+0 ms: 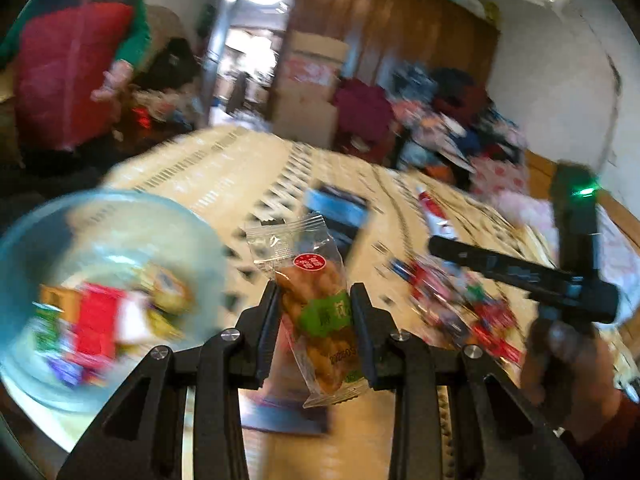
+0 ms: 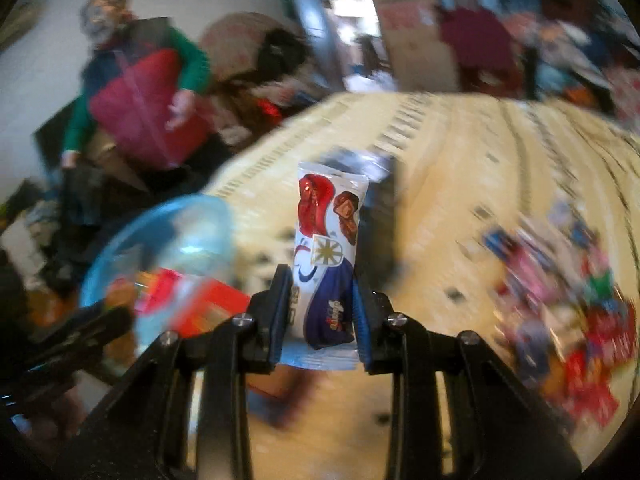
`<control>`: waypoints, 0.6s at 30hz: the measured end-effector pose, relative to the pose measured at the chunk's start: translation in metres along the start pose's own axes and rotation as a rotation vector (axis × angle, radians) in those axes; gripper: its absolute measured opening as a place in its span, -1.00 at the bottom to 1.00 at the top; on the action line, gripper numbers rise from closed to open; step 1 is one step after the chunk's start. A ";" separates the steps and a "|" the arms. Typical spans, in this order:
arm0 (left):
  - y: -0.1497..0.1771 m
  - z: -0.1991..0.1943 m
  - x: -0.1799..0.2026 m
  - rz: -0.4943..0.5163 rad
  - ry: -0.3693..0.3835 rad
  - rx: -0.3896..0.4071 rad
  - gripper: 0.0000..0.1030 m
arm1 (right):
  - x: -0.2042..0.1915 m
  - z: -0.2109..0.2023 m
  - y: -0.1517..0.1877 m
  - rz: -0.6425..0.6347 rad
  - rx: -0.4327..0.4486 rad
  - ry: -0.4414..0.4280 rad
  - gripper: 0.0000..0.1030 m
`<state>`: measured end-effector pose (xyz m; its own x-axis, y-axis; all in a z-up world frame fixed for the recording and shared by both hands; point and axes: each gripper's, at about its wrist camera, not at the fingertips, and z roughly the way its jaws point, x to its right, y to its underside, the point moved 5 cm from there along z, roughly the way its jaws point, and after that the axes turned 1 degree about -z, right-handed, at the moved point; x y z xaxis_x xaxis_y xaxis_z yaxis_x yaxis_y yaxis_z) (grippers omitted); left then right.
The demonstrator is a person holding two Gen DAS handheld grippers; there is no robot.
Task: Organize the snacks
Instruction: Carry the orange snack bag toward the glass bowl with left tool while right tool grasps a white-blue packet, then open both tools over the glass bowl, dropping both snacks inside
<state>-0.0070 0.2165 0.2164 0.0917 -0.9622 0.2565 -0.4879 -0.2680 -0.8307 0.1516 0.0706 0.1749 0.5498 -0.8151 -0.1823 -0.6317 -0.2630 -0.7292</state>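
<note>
A cream patterned bench [image 1: 240,168] fills a cluttered room with a wooden wardrobe [image 1: 400,20] far behind. The left tool [image 1: 316,300] clenches a clear snack packet [image 1: 316,312]; the right tool [image 2: 322,296] clenches a white-and-purple chocolate packet [image 2: 326,248]. The blue bowl [image 1: 24,248], near left, and loose snacks [image 2: 568,320], right, are blurred.

A table [image 1: 240,168] under a cream patterned cloth carries a blue bowl [image 1: 36,240] of snacks left of the jaws, a scattered pile of wrapped snacks [image 2: 568,312] to their right, and a blue packet [image 1: 340,208] beyond them.
</note>
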 end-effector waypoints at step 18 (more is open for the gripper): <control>-0.031 0.025 -0.221 -0.184 -0.440 -0.119 -0.32 | -0.200 0.155 -0.023 -0.199 -0.234 -0.235 -0.43</control>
<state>0.0095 0.4361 0.1737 0.5313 -0.8356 0.1397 -0.5226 -0.4530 -0.7223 0.1405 0.3197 0.1263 0.7672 -0.6029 -0.2186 -0.5928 -0.5365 -0.6006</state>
